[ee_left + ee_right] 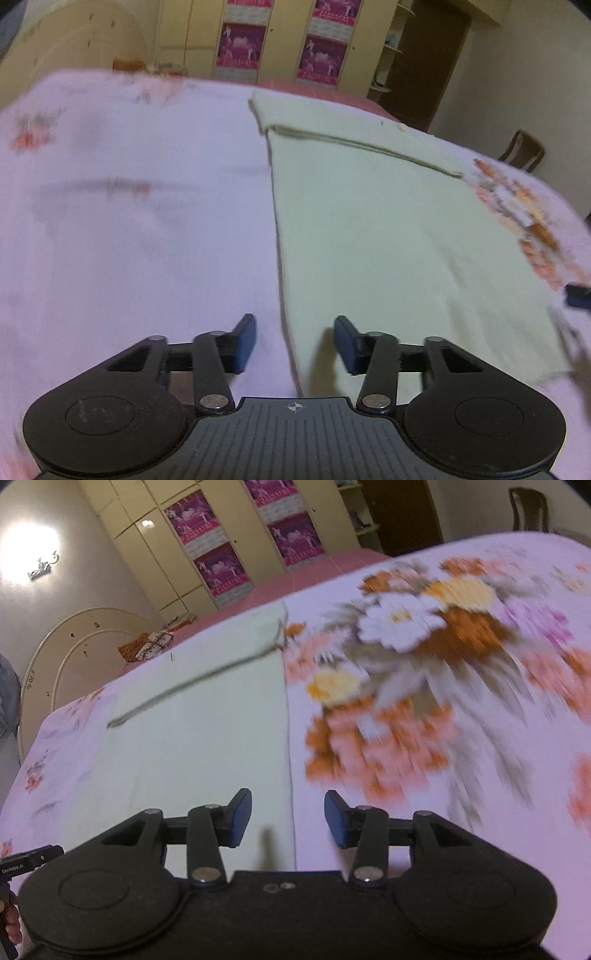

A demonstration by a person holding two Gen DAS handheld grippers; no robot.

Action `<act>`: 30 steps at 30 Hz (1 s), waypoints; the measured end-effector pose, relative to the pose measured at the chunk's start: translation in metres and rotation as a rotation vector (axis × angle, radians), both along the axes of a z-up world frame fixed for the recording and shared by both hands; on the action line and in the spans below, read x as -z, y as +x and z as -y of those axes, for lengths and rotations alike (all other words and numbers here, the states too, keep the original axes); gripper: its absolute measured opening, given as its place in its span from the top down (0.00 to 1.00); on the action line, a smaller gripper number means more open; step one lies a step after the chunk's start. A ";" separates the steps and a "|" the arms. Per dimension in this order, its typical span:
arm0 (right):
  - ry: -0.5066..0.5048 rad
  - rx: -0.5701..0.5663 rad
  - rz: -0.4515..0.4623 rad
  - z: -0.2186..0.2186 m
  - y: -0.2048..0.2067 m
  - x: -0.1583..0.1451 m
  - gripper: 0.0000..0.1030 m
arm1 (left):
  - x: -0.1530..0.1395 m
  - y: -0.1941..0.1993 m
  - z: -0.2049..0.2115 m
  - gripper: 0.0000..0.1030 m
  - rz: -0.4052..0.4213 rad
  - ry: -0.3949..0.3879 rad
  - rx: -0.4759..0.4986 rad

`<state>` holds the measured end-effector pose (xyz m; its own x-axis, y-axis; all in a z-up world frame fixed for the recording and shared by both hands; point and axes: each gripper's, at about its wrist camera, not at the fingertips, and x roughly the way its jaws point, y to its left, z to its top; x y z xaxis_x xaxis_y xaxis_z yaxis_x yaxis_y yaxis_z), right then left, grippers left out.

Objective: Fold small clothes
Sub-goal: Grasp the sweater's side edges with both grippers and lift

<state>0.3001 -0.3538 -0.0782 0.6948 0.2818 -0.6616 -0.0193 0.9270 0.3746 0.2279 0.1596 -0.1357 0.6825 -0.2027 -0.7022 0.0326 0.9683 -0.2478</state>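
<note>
Floral bedsheet [424, 657], cream wardrobe [207, 40] (magenta posters), wooden chair [522, 149].

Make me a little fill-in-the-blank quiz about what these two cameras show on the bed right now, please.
1. The pale green cloth lies flat on a bedsheet printed with ____.
2. Both the left tongs and the right tongs are ____, holding nothing.
3. The far end of the cloth is ____ back over itself, leaving a visible edge.
4. The left tongs sit over the cloth's left edge, the right tongs over its ____ edge.

Missing words: flowers; open; folded; right
</note>
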 end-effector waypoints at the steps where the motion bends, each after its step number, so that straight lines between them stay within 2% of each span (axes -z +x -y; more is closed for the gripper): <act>1: 0.012 -0.004 -0.005 0.000 -0.008 0.002 0.58 | 0.002 -0.007 -0.003 0.58 -0.003 -0.037 -0.002; 4: 0.057 -0.006 -0.027 -0.001 -0.029 0.006 0.58 | 0.010 -0.023 -0.020 0.58 -0.041 -0.255 -0.006; 6: 0.113 -0.006 -0.053 0.000 -0.040 0.012 0.58 | 0.018 -0.031 -0.027 0.58 -0.067 -0.367 -0.013; 8: 0.150 0.007 -0.080 0.001 -0.048 0.019 0.58 | 0.026 -0.035 -0.032 0.58 -0.091 -0.458 -0.013; 11: 0.221 0.035 -0.111 0.003 -0.057 0.029 0.59 | 0.034 -0.041 -0.032 0.58 -0.112 -0.533 0.000; 14: 0.344 0.062 -0.123 0.009 -0.060 0.040 0.59 | 0.043 -0.038 -0.031 0.60 -0.112 -0.574 0.001; 18: 0.455 0.085 -0.138 0.016 -0.057 0.050 0.63 | 0.056 -0.029 -0.032 0.69 -0.117 -0.639 -0.024; 23: 0.470 0.078 -0.164 0.017 -0.053 0.055 0.84 | 0.058 -0.022 -0.025 0.83 -0.113 -0.617 -0.026; 24: 0.467 0.069 -0.168 0.016 -0.052 0.055 0.85 | 0.059 -0.022 -0.024 0.86 -0.116 -0.612 -0.031; 28: 0.470 0.050 -0.175 0.014 -0.053 0.054 0.84 | 0.060 -0.023 -0.026 0.89 -0.122 -0.617 -0.038; 30: 0.490 0.039 -0.180 0.014 -0.051 0.055 0.77 | 0.059 -0.023 -0.027 0.89 -0.123 -0.616 -0.035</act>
